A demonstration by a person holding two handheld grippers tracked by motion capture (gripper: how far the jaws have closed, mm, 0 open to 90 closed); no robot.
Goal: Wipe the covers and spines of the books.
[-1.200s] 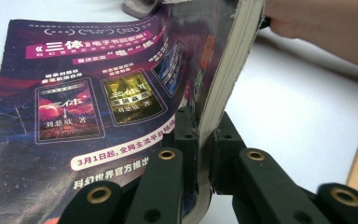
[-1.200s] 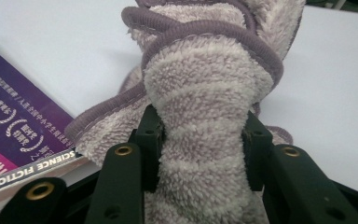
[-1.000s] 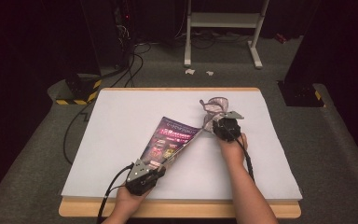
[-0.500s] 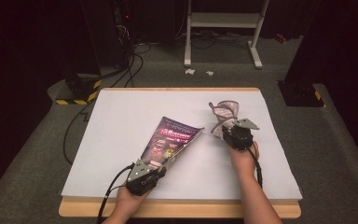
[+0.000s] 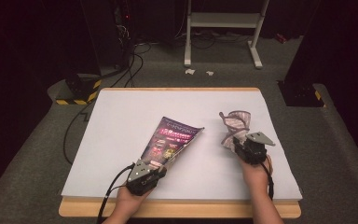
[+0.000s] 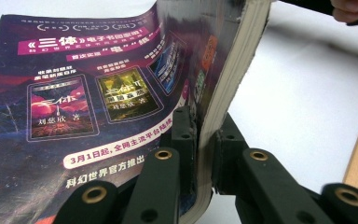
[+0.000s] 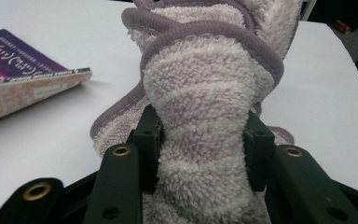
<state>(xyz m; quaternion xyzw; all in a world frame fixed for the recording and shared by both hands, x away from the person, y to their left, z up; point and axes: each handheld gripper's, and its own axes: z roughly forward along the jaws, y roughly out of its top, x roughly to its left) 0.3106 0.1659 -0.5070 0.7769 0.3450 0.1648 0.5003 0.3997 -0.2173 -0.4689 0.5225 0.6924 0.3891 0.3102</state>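
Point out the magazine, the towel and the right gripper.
magazine (image 5: 172,140), high view, middle of its purple cover.
towel (image 7: 205,84), right gripper view, fluffy fold above the jaws.
right gripper (image 5: 239,140), high view, between its fingertips at the towel.

High view looks down — claw views close-up.

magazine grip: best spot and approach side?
Probably the near edge, coming from the person's side. The left gripper is already shut on the magazine there, jaws across the page stack; the far end rests on the table, so that edge is lifted and free.
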